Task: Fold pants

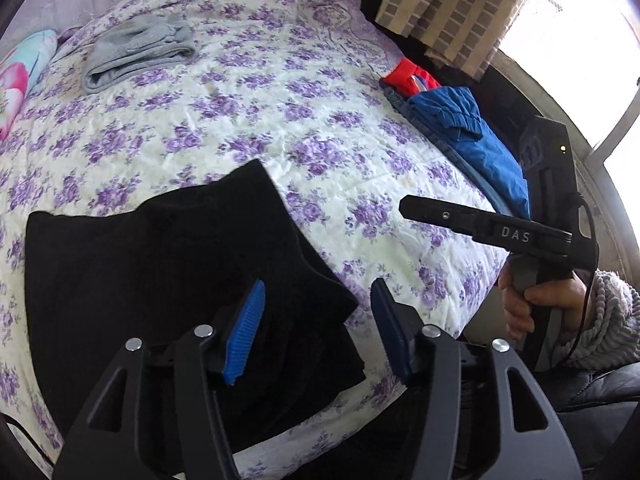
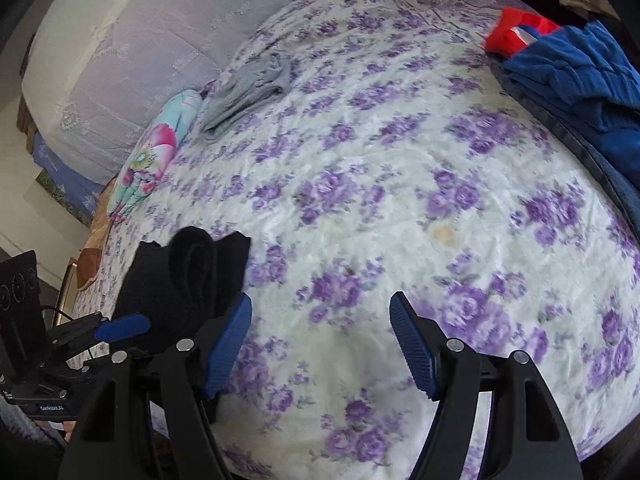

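Black pants [image 1: 160, 280] lie folded in a thick stack near the bed's front edge. They also show at the left of the right wrist view [image 2: 192, 280]. My left gripper [image 1: 318, 292] is open and empty, just above the stack's right edge. My right gripper [image 2: 320, 312] is open and empty above bare bedspread, to the right of the pants. In the left wrist view the right gripper [image 1: 416, 208] appears side-on at the right, held by a hand.
The bed has a white bedspread with purple flowers [image 1: 280, 92]. Folded grey pants [image 1: 136, 52] lie at the far left. A pile of blue and red clothes [image 1: 460, 128] sits at the right edge. A colourful pillow [image 2: 160, 152] lies at the left.
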Demonstrator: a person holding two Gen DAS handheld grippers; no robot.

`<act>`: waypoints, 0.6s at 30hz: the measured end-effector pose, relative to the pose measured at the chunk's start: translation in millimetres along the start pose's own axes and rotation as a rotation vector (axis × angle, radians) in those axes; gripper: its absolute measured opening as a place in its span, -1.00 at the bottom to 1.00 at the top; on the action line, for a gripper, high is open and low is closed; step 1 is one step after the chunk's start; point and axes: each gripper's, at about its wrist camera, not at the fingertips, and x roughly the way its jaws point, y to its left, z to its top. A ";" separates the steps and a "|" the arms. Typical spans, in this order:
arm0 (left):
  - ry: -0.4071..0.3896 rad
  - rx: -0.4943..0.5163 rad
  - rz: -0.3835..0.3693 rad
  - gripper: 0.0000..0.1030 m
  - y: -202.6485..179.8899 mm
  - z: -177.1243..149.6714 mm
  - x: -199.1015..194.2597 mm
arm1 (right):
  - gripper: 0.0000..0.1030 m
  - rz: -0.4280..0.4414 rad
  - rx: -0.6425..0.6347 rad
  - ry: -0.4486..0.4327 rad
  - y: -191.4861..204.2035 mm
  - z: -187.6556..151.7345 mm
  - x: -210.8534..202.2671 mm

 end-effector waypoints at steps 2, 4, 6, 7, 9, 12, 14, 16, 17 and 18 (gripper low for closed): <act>-0.011 -0.071 0.031 0.15 18.0 -2.6 -8.8 | 0.37 0.101 -0.043 0.008 22.8 9.2 6.3; -0.005 -0.141 0.053 0.15 36.7 -8.0 -13.1 | 0.23 0.184 -0.087 0.040 46.0 16.9 18.1; 0.015 -0.193 0.074 0.15 51.3 -15.2 -13.9 | 0.08 0.225 -0.117 0.080 65.7 22.0 35.5; 0.030 -0.202 0.079 0.15 54.9 -18.8 -12.8 | -0.04 0.235 -0.124 0.101 71.5 24.2 44.8; 0.067 -0.195 0.083 0.15 58.6 -24.9 -7.2 | -0.20 0.243 -0.117 0.138 78.3 28.0 62.8; 0.142 -0.183 0.072 0.15 58.4 -32.2 7.3 | -0.30 0.268 -0.087 0.179 83.6 31.4 81.1; 0.184 -0.164 0.061 0.21 57.4 -35.6 14.8 | -0.53 0.267 -0.104 0.185 87.8 32.8 83.7; 0.200 -0.146 0.062 0.22 55.7 -36.7 17.7 | -0.81 0.257 -0.124 0.187 87.5 33.3 79.4; 0.203 -0.139 0.058 0.23 55.0 -37.0 17.8 | -0.83 0.243 -0.130 0.194 84.9 32.4 77.3; 0.201 -0.134 0.054 0.24 55.2 -37.7 17.3 | -0.83 0.210 -0.133 0.207 79.7 30.3 77.5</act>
